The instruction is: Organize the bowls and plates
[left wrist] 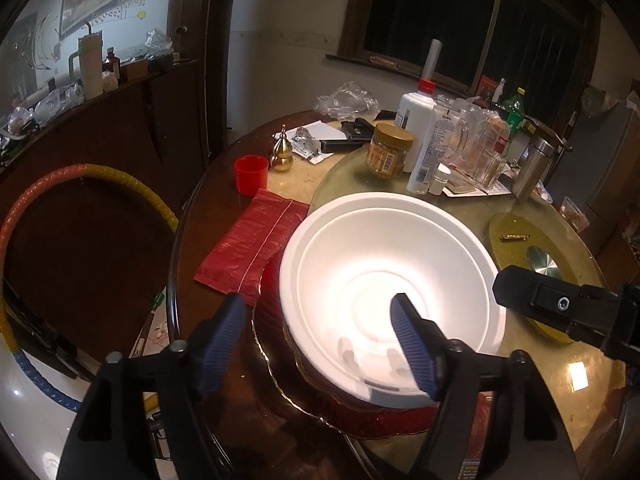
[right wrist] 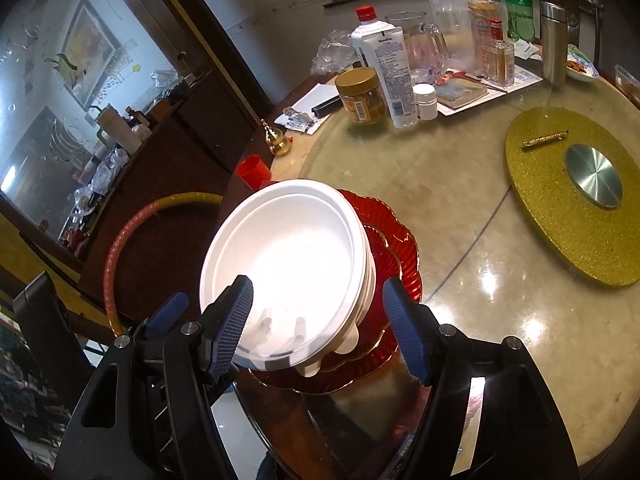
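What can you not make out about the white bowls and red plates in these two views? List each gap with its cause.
- White bowls: count uncertain; nested, glare in both views.
- Red plates: centres and count hidden under the bowls.
- Left tongs: whether the right pad touches the bowl; left wrist view can't settle it.

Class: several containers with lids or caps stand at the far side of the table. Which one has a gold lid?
The squat jar beside the white lotion tube. Its wide gold lid sets it apart; the bottles nearby carry red or white caps.

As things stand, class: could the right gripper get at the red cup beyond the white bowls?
Probably not directly. The right gripper stands open astride the near rim of the stacked white bowls, and the red cup sits behind that stack, so it must lift over or go round.
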Demonstrator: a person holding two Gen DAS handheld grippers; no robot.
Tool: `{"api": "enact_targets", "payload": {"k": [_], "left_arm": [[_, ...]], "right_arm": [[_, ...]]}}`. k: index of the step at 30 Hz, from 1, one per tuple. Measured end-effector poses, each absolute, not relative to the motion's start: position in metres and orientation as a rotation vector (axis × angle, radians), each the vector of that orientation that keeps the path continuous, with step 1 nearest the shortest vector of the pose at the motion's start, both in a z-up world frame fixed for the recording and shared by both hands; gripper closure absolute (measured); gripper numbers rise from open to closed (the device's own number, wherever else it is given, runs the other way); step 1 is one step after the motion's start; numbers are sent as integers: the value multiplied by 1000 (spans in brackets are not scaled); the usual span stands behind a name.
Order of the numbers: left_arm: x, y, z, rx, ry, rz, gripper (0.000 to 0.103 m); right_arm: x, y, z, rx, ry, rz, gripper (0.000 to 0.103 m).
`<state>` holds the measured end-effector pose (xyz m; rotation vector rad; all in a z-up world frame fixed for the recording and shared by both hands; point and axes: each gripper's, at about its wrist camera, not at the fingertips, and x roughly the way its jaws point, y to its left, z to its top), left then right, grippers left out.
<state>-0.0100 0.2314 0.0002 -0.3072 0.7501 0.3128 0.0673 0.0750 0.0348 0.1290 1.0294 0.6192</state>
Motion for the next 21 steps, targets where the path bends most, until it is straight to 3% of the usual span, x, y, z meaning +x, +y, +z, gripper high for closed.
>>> {"api": "enact_targets", "payload": {"k": [4,5,7,9,11,21], "left_arm": [[-11,234,2,-316,750,329,20],[-12,234,3,-312,735,326,16],[-16,231,7,-275,693,333,0],[-21,229,12,-245,651,350,0],[-24,228,16,-236,629,345,0],[-25,219,20,-186,644,360,0]], "right_arm": [[64,75,39,100,1009,621,27],[64,73,41,99,998,624,20],[61,70,46,91,959,627,17],[58,67,50,65,921,618,13],[55,66,53,29,894,609,0],[28,57,62,-147,646,610,0]]}}
